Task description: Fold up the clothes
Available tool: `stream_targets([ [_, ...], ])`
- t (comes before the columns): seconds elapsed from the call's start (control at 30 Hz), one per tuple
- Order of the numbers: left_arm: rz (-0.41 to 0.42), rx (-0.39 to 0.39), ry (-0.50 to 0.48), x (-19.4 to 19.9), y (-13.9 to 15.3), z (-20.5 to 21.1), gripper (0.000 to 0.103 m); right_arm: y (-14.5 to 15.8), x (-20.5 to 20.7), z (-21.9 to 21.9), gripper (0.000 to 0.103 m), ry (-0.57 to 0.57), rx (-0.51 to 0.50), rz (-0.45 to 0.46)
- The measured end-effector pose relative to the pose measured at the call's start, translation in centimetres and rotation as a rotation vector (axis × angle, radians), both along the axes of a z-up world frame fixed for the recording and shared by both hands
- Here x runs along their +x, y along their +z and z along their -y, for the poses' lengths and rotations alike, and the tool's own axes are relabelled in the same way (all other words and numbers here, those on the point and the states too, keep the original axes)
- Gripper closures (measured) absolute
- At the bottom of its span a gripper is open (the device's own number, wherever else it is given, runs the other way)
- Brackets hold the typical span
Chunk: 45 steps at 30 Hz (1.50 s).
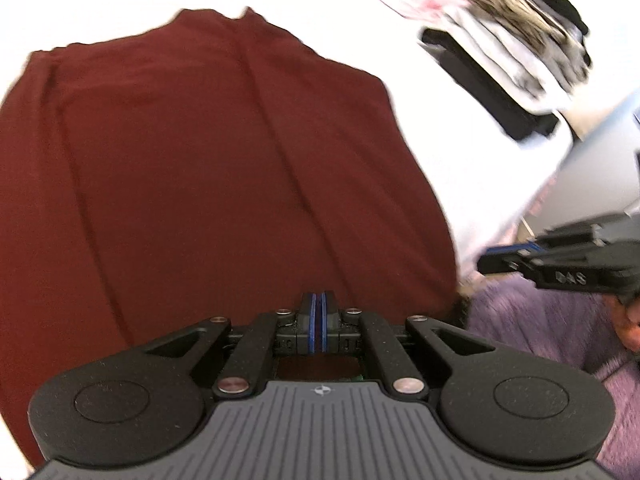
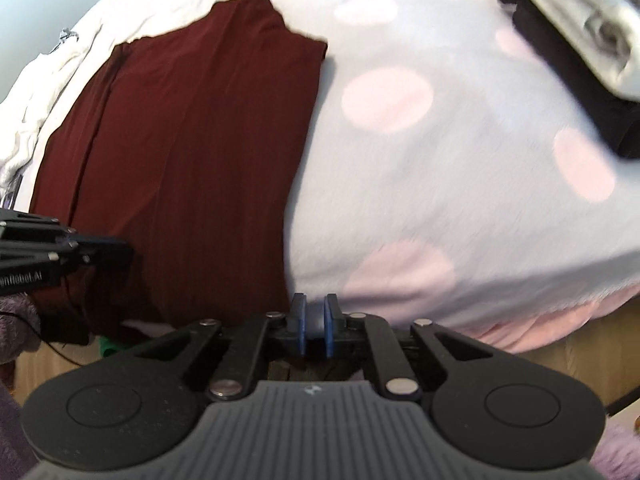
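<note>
A dark red garment [image 1: 220, 160] lies spread flat on the bed, its near edge hanging toward me. My left gripper [image 1: 318, 308] sits at that near edge with its blue pads together and a thin strip of red cloth pinched between them. From the right wrist view, the left gripper [image 2: 120, 250] reaches in over the garment [image 2: 192, 140] at its lower left. My right gripper [image 2: 314, 316] hovers at the bed's edge just right of the garment's near corner, its pads a narrow gap apart with only pale blanket showing behind. Seen from the left, the right gripper [image 1: 486, 264] stays off the cloth.
The bed cover [image 2: 460, 160] is pale blue with pink dots. A stack of folded clothes [image 1: 512, 48] lies at the far right of the bed. Crumpled white sheets [image 2: 40, 100] lie left of the garment. A purple knit sleeve [image 1: 540, 340] and wooden floor [image 2: 560, 360] sit below.
</note>
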State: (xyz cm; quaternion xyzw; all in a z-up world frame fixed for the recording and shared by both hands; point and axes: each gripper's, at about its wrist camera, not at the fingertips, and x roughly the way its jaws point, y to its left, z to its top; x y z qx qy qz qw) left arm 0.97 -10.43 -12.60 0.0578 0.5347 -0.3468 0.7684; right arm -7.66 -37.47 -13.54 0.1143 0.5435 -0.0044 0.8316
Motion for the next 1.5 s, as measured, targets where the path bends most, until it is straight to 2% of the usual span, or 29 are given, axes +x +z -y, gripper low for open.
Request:
stream_targets([
  [0.07,0.013,0.005,0.048,0.9,0.3,-0.8,0.103,0.5,0.3,-0.3,0.089,0.013,-0.02,0.015],
  [0.13,0.027,0.016,0.103,1.8,0.6,-1.6,0.103,0.9,0.9,-0.6,0.08,0.03,-0.042,0.026],
  [0.17,0.033,0.02,0.13,2.3,0.7,-2.1,0.103,1.1,1.3,-0.8,0.072,0.038,-0.053,0.03],
  [0.3,0.04,0.039,0.23,4.0,0.9,-3.7,0.103,2.4,3.5,-1.7,0.072,0.082,-0.097,0.061],
  [0.5,0.073,0.129,0.29,5.2,0.9,-5.6,0.102,3.4,7.8,-3.6,0.072,0.141,-0.167,0.067],
  [0.6,0.075,0.131,0.291,5.5,0.7,-6.1,0.102,2.6,9.1,-3.6,0.071,0.114,-0.181,0.042],
  [0.77,0.077,0.125,0.268,5.5,0.6,-5.8,0.102,1.5,9.2,-2.1,0.07,0.039,-0.148,-0.002],
  [0.9,0.076,0.123,0.231,5.3,0.4,-5.2,0.101,1.0,8.1,-1.3,0.068,-0.007,-0.073,-0.017],
  [1.2,0.067,0.092,0.155,4.2,0.6,-3.4,0.101,0.1,4.1,-2.3,0.068,0.132,-0.008,-0.005],
  [1.5,0.072,0.071,0.11,2.4,1.3,-1.7,0.101,-2.8,0.3,-2.5,0.068,0.196,0.051,-0.085],
])
